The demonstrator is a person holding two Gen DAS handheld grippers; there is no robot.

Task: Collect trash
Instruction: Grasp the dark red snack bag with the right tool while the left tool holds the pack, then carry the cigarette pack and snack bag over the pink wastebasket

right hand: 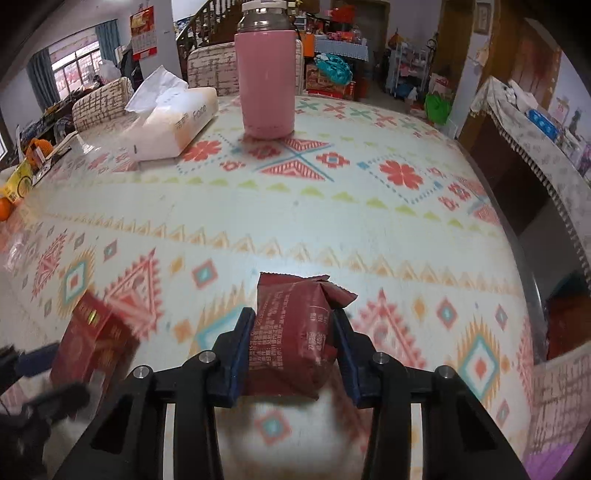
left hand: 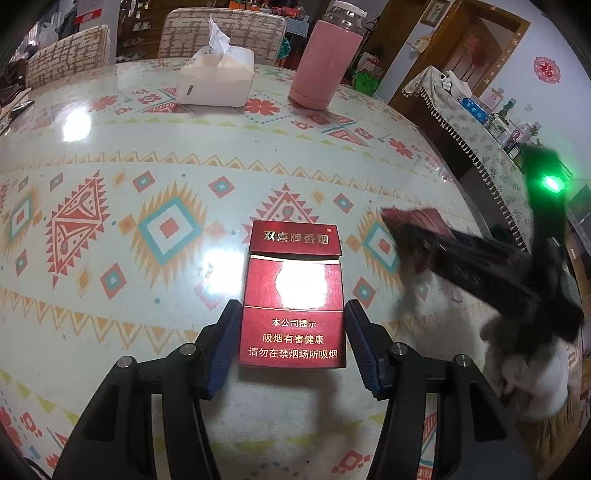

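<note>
Presently listed, item one: cigarette pack (left hand: 293,295), red card box with a hinged lid slightly ajar. It lies flat on the table (left hand: 147,147), between the fingers of the left gripper (left hand: 291,347). The blue pads sit against its two long sides, clamped on it or very nearly so. Judged light, stiff along the edges, glossy and somewhat slippery on the faces; likely to crush if empty. Best taken across the narrow width at the lower half, below the lid seam, as now.

Item two: snack wrapper (right hand: 291,332), dark red foil pouch with crimped, torn end. It is held between the pads of the right gripper (right hand: 293,343), jaws pressed on its sides, above the table near the front edge. Judged very light, soft, crinkly, slick; it gives under pressure, so a hold across the fuller middle suits better than the loose flap.

Surroundings, not trash by appearance: tissue pack (left hand: 216,81), soft, at the far side of the table; pink flask (right hand: 266,74), upright, just beside it, well apart from both grippers. Patterned tablecloth under a shiny clear cover, hence little friction for sliding items. Chairs (left hand: 221,33) stand beyond the table.
</note>
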